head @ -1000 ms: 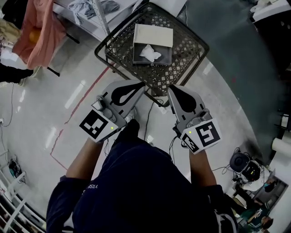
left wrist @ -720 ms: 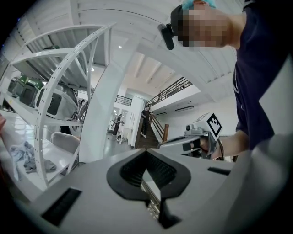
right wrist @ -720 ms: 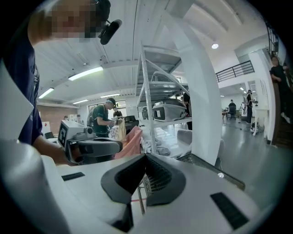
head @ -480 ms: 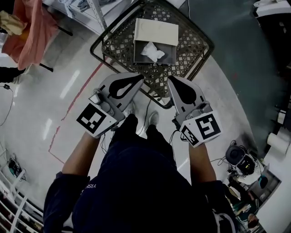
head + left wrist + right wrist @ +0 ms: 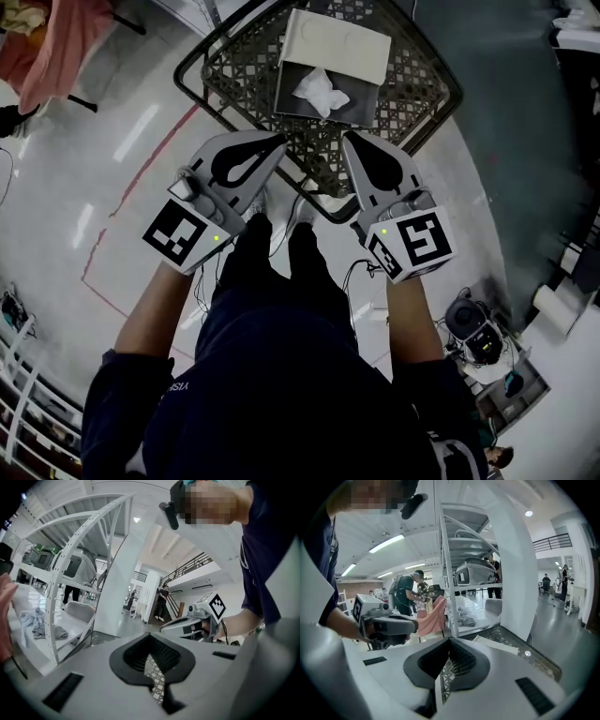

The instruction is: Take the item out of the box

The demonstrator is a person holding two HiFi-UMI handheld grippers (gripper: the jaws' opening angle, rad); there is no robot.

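Presently, the approach stage. A person stands at the near corner of the mesh table (image 5: pixel 239 70). The box (image 5: pixel 364 101) sits on the table with its lid (image 5: pixel 342 37) folded back on the far side. The item (image 5: pixel 319 91), a crumpled white wad, lies inside near the middle.

The left gripper (image 5: pixel 274 143) and right gripper (image 5: pixel 350 143) hover side by side over the table's near corner, short of the box and touching nothing. Both pairs of jaws are pressed together with nothing between them. Only mesh shows through the thin slit in each gripper view.

Step in hand, as judged: reach and grasp. One gripper should be enough, and both are about equally near the item.
- The jaws must part before the descent.
- They should come straight down through the open top.
- They should straddle the wad at its raised middle, because soft crumpled material will likely slip if pinched at a fringe.
- The other gripper could steady the box's near wall, since a light box may rise with the item.

Edges and room:
- The black rim (image 5: pixel 185 75) runs between the grippers and the box and is best cleared from above.
- The lid closes off entry from the far side.
- A shelf upright (image 5: pixel 445 573) stands beyond the table.
- Open floor (image 5: pixel 112 206) lies to the left and right for withdrawal.
- Cables (image 5: pixel 349 281) trail by the feet.
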